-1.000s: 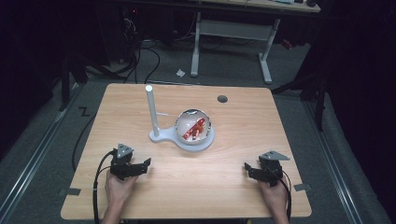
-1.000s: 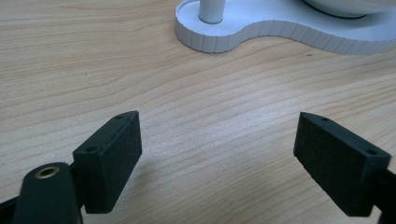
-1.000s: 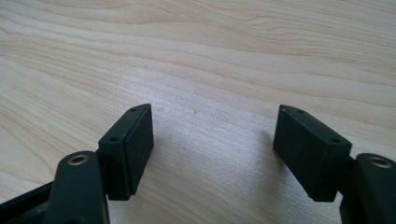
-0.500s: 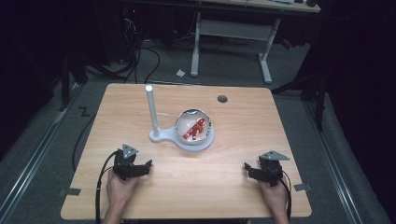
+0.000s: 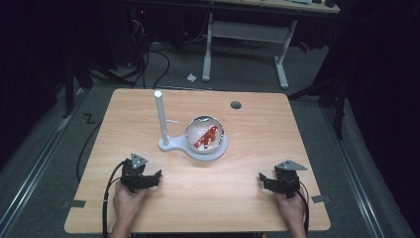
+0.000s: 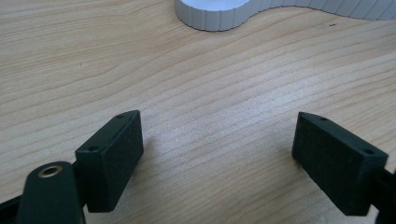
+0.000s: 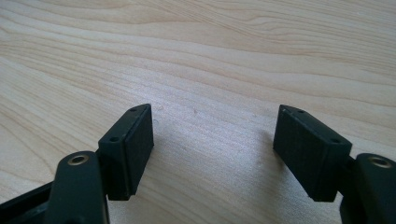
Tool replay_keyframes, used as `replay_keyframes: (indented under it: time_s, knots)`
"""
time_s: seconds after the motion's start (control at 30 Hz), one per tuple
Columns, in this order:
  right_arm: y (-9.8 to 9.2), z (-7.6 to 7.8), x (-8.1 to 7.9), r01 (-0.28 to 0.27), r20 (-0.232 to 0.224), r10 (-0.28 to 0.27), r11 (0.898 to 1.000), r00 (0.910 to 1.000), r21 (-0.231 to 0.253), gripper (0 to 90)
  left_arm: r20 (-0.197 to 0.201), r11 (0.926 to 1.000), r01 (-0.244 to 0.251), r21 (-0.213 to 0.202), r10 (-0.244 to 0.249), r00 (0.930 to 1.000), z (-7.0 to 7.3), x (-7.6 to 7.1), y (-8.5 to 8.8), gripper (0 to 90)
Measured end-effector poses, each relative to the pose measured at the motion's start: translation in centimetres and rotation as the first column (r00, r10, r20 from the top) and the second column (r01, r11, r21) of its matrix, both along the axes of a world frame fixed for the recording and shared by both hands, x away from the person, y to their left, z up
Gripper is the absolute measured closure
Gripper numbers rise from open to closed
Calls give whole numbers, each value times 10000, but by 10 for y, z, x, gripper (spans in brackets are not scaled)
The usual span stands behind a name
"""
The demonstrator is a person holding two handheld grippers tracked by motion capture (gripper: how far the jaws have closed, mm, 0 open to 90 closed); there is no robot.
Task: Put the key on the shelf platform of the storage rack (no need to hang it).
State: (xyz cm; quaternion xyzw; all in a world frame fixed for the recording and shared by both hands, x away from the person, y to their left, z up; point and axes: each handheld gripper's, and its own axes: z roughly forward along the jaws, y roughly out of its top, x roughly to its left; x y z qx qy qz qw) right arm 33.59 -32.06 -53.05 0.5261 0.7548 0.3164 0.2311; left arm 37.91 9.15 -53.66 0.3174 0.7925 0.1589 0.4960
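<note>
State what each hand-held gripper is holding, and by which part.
Nothing. The left hand-held gripper and right hand-held gripper are both open over the bare wooden table.

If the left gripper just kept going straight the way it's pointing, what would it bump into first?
Probably the white ribbed base of the stand, past bare wooden table; the left gripper has open, empty jaws.

High view overlooks the table (image 5: 247, 198); gripper views skim its wood closely

Matt pale wood-grain table (image 5: 247, 193), ribbed white plastic stand (image 6: 215, 14), matt black tongs (image 7: 215, 149)
</note>
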Motion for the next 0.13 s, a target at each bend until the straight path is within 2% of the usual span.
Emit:
replay_keyframes:
  time_s: [0.13]
  knots:
    - [0,0,0,-4,-1,4,10000,10000,1,290,-12,10000,-12,-29,12,10000,0,0,0,168]
